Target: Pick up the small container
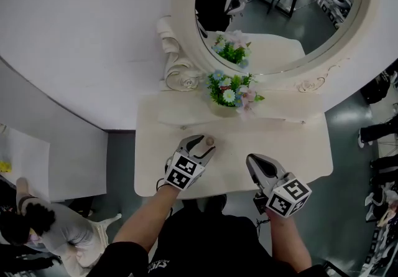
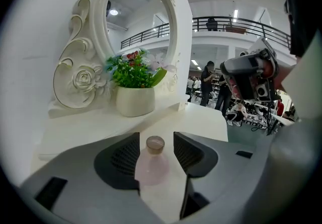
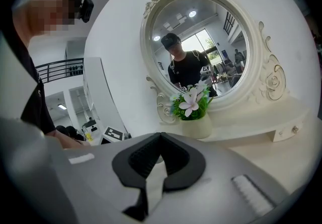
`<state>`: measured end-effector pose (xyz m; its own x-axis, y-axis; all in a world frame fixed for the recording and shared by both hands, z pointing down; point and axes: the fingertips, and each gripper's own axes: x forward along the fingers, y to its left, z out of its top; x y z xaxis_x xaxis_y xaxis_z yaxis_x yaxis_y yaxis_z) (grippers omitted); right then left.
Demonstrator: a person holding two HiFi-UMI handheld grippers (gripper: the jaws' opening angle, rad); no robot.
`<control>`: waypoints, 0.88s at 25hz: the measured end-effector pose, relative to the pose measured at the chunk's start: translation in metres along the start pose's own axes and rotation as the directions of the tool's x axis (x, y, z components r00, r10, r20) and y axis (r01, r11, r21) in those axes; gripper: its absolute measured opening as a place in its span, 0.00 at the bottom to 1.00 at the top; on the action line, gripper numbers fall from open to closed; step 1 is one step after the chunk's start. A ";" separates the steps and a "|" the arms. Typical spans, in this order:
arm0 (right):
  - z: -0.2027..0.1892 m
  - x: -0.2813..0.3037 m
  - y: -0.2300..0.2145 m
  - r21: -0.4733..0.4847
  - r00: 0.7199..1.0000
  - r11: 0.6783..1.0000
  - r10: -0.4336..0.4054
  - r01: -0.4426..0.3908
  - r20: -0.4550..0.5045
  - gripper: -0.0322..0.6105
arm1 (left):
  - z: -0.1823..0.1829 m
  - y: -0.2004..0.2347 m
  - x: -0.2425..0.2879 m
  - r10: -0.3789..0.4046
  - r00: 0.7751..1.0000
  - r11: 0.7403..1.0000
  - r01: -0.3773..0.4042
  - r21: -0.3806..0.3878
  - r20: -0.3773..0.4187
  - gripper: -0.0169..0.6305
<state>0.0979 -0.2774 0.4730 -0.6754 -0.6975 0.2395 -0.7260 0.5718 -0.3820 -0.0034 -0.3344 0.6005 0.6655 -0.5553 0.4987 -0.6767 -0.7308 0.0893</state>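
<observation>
The small container is a pale pink bottle with a brown cap. It stands upright on the white dressing table between the jaws of my left gripper. The jaws stand wide, with a gap showing at the right pad, so they are open around it. In the head view the left gripper is near the table's middle, with the bottle's cap at its tip. My right gripper hovers to the right near the front edge. In its own view its jaws meet at the tips and hold nothing.
A white pot of flowers stands at the back of the table, in front of an ornate oval mirror. The pot lies just beyond the bottle. A raised shelf with a small drawer knob runs along the back.
</observation>
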 end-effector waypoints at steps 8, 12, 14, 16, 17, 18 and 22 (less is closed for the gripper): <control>-0.001 -0.004 -0.006 0.008 1.000 1.000 -0.024 0.024 -0.012 0.07 | -0.016 0.003 0.023 -0.015 0.999 1.000 0.015 0.006 -0.033 0.33; -0.004 -0.011 -0.014 0.014 0.999 0.999 -0.049 0.049 -0.015 0.07 | -0.024 0.003 0.033 -0.021 0.999 1.000 0.021 0.003 -0.043 0.33; -0.005 -0.013 -0.017 0.019 0.998 0.998 -0.057 0.057 -0.017 0.07 | -0.029 0.003 0.039 -0.025 0.999 1.000 0.025 0.008 -0.046 0.33; -0.006 -0.013 -0.018 0.029 0.998 0.998 -0.062 0.063 -0.016 0.07 | -0.031 0.005 0.042 -0.017 0.999 1.000 0.017 0.015 -0.043 0.33; -0.007 -0.013 -0.019 0.034 0.998 0.997 -0.064 0.065 -0.017 0.07 | -0.031 0.006 0.043 -0.010 0.999 1.000 0.011 0.018 -0.041 0.33; -0.008 -0.014 -0.020 0.037 0.998 0.997 -0.066 0.067 -0.019 0.07 | -0.031 0.007 0.043 -0.005 0.999 1.000 0.006 0.021 -0.037 0.31; -0.012 -0.016 -0.023 0.045 0.997 0.996 -0.072 0.073 -0.028 0.07 | -0.028 0.007 0.045 0.001 1.000 0.999 0.000 0.042 -0.021 0.30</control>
<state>0.1236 -0.2740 0.4887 -0.6246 -0.7246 0.2912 -0.7670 0.4991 -0.4034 0.0134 -0.3535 0.6478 0.6578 -0.5478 0.5170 -0.6633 -0.7465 0.0530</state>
